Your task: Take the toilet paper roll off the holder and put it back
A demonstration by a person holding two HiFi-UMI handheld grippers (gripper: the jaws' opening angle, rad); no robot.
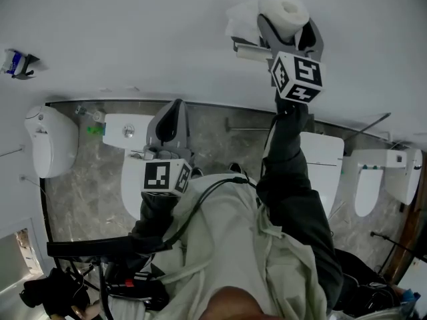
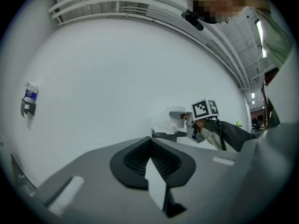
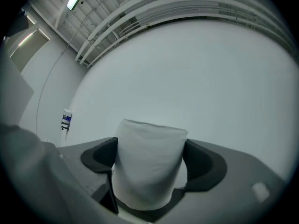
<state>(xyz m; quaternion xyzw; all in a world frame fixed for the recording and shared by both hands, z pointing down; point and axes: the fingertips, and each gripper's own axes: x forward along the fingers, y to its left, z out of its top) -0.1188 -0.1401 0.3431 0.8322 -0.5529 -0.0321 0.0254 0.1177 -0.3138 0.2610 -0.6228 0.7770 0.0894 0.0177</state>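
two grippers in frame. right gripper (image 1: 288, 33) is raised against the white wall (image 1: 133, 32), jaws pinching the toilet paper roll (image 1: 283, 11) by its sides. the roll stands upright between the pads, off the holder (image 1: 248, 49) and just beside its bar; contact cannot be told. left gripper (image 1: 175, 112) is lower, well apart from the roll, jaws pressed together on nothing.

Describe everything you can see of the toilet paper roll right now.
The white, soft-looking toilet paper roll is a plump cylinder; its open core hole shows in the head view. The right hand-held gripper clamps it, jaws pressing its sides. It is held up by the pale wall, beside the grey wall holder, apparently off it.
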